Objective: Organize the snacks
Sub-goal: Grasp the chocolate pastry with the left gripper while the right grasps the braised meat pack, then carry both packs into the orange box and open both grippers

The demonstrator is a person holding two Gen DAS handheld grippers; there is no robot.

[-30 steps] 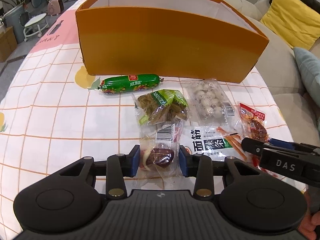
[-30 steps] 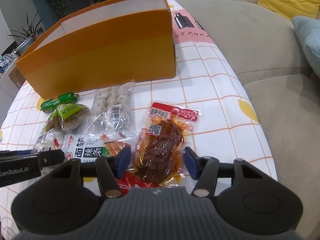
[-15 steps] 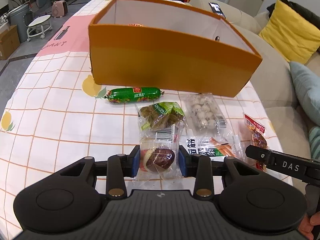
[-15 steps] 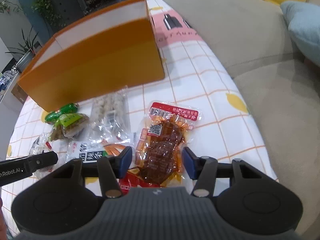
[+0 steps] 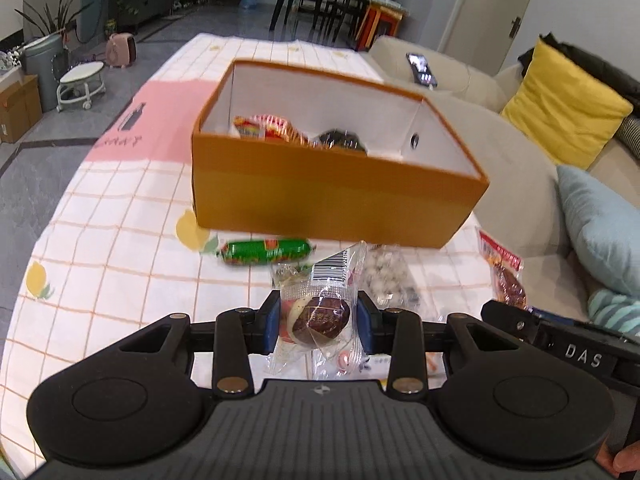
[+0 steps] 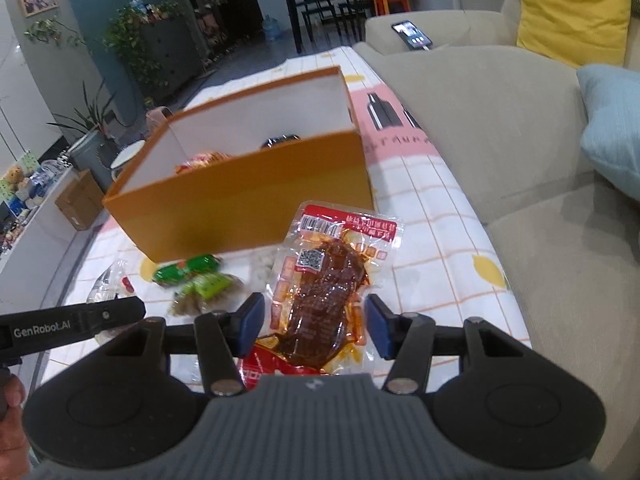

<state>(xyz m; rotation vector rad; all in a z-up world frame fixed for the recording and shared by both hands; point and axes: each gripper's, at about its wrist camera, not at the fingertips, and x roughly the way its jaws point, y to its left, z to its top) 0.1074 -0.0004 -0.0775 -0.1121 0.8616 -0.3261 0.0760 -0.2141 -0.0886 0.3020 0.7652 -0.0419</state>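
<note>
Blue pads are pressed against a clear packet holding a dark round snack, so the left gripper is closed on it and the packet is carried above the table. In the right gripper a red-brown meat pouch is seen between the pads; small gaps show at both sides, so whether it is pinched cannot be told, though the pouch appears lifted off the cloth. Its long axis is run forward, away from the tool. Ahead of both tools the orange box is set, open at the top, with a few snacks already inside. The box is judged to lie straight ahead of the left gripper and ahead-left of the right. A green sausage and other packs are left on the cloth, between the tools and the box's near wall, which must be cleared.
</note>
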